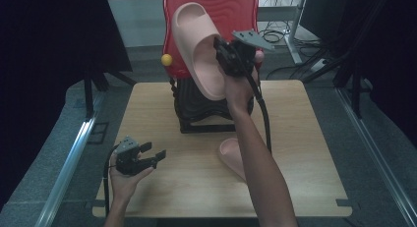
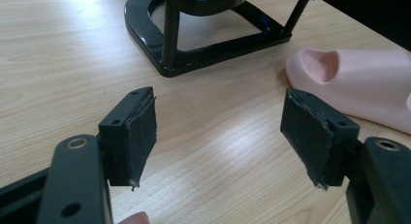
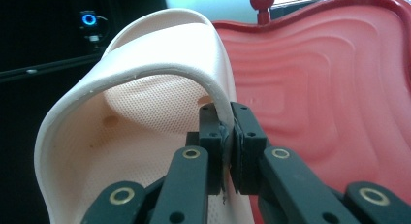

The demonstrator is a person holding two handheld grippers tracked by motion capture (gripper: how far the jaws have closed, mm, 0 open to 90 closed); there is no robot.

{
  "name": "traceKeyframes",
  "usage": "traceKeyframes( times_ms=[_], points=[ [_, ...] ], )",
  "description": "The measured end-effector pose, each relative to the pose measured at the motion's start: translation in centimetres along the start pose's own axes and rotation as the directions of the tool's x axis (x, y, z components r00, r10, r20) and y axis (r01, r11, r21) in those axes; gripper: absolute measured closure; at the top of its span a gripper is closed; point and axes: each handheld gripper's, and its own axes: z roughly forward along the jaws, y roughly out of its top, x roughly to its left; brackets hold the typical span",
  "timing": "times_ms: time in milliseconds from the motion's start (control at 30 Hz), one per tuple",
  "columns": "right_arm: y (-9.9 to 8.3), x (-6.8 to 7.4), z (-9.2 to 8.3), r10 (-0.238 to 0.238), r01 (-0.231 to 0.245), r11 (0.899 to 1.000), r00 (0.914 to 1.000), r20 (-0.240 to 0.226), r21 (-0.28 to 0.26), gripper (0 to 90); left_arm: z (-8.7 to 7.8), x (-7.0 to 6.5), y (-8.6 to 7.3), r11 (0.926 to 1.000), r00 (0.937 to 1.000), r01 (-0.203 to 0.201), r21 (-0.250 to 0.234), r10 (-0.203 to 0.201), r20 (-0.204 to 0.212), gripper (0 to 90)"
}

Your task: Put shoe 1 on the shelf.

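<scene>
Nearest us, the left claw (image 1: 153, 156) rests low over the front left of the surface (image 1: 305, 187), held in the left hand (image 1: 125, 180). We see its jaws spread wide with bare wood between them: released, touching nothing.

Just past the middle, to the right, one pink slipper (image 1: 231, 156) lies flat on the surface, partly hidden by the right forearm. In the left gripper view that same slipper (image 2: 358, 88) sits beyond the right jaw, near the rack's black base (image 2: 208, 54).

Farther back, the right claw (image 1: 220, 52) is raised off the surface in front of the rack's red panel (image 1: 246, 11). We note its jaws clenched on the rim of the second slipper (image 1: 201, 45), which hangs in the air, upright, toe end uppermost. In the right gripper view the pads pinch the thin edge of this slipper (image 3: 145, 103), with the red panel (image 3: 329, 88) just behind.
</scene>
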Motion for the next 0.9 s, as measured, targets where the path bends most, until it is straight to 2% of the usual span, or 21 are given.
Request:
traceKeyframes(
  times_ms=[133, 267, 333, 367, 400, 567, 767, 900],
  points=[
    [1.2, 0.2, 2.6, -0.001, 0.001, 1.000, 0.9991, 0.041, 0.002, 84.7, 0.3, -0.2, 0.0, 0.9999, 0.9999, -0.011, 0.008, 0.011, 0.005, 29.0],
    [2.4, 0.3, 5.2, 0.016, -0.017, 1.000, 0.9965, 0.082, 0.009, 84.7, 0.4, -0.3, 0.0, 0.9998, 0.9999, -0.014, 0.011, 0.014, 0.010, 29.0],
    [3.1, 0.6, 6.3, 0.023, -0.025, 0.999, 0.9949, 0.098, 0.019, 84.6, 0.4, -0.3, 0.0, 0.9999, 0.9999, -0.012, 0.012, 0.012, 0.011, 29.0],
    [3.1, 0.6, 6.3, 0.023, -0.025, 0.999, 0.9949, 0.098, 0.019, 84.6, 0.4, -0.3, 0.0, 0.9999, 0.9999, -0.012, 0.012, 0.012, 0.011, 29.0],
    [3.8, 1.0, 7.4, 0.015, -0.018, 1.000, 0.9940, 0.109, 0.022, 84.6, 0.4, -0.3, 0.0, 0.9999, 0.9999, -0.011, 0.010, 0.011, 0.011, 29.0],
    [4.2, 1.8, 9.7, 0.010, -0.015, 0.999, 0.9896, 0.143, 0.032, 84.4, 0.2, -0.1, -0.1, 1.0000, 0.9999, -0.007, 0.006, 0.007, 0.010, 29.0],
    [3.8, 1.7, 11.4, 0.021, -0.030, 0.998, 0.9840, 0.177, 0.049, 83.3, -0.3, 0.2, 0.0, 0.9999, 1.0000, -0.001, -0.011, 0.001, 0.004, 29.0],
    [3.7, 1.8, 11.5, 0.015, -0.024, 0.998, 0.9834, 0.181, 0.051, 75.4, -0.3, 0.3, -0.1, 1.0000, 1.0000, 0.000, -0.009, 0.000, 0.004, 29.0]
  ],
)
